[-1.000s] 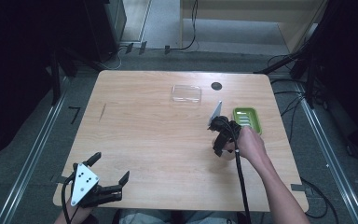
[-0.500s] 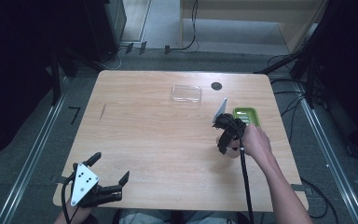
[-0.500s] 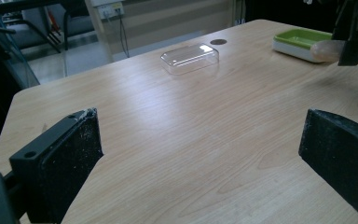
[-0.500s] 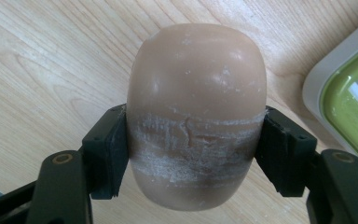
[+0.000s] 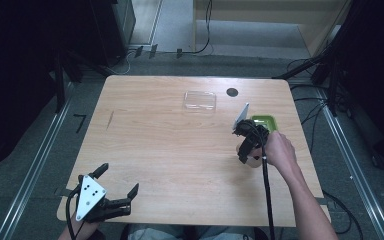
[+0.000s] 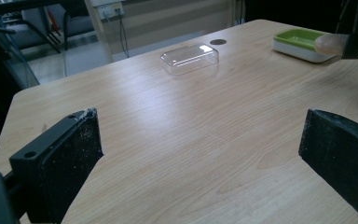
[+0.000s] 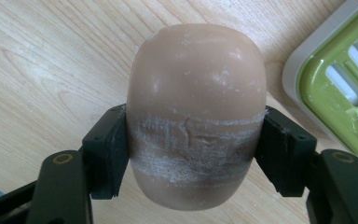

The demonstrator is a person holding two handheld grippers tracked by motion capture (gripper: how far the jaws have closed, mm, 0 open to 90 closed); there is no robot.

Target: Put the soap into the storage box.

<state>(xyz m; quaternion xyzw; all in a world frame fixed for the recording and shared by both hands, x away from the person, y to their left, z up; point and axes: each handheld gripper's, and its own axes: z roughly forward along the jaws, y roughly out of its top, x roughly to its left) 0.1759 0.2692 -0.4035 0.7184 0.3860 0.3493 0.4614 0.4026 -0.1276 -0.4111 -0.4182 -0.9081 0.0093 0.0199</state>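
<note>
A rounded beige soap bar [image 7: 196,93] is clamped between the jaws of my right gripper [image 7: 196,149], which is shut on its lower half, just above the wooden table. A green soap dish [image 7: 340,79] with a white base lies right beside it. In the high view the right gripper [image 5: 245,150] hangs at the table's right side, just in front of the dish [image 5: 266,121]. My left gripper [image 5: 118,178] rests at the front left corner, jaws wide open and empty. The left gripper view shows the soap [image 6: 328,43] next to the dish [image 6: 298,39].
A clear plastic lid [image 5: 200,100] lies at the back middle of the table [image 5: 170,145], with a small dark cable hole [image 5: 232,92] to its right. The lid [image 6: 189,58] also lies ahead of the left gripper [image 6: 200,154].
The right gripper has drifted slightly to the right, closer to the green dish, with the soap in it. The left gripper has stayed still.
</note>
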